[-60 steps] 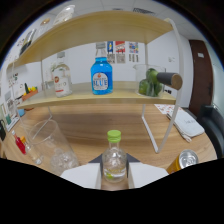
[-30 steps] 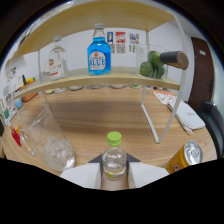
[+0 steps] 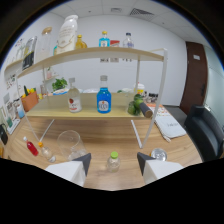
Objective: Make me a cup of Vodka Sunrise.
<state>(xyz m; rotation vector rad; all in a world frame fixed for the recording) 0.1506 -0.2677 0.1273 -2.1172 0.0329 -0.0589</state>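
The two-tier wooden shelf [image 3: 100,112] spans the view, its lower board lined with a blue bottle [image 3: 103,100] and a clear red-labelled bottle [image 3: 74,100], spirits within easy reach for mixing. On the table [image 3: 125,140] an empty glass [image 3: 70,144] stands ahead of the fingers, ready to take the pour. A small green-capped bottle [image 3: 114,162] stands on the table between the spread fingers of the gripper [image 3: 114,162], seemingly released. Half a second ago it sat closer between them; the camera has since pulled back and up.
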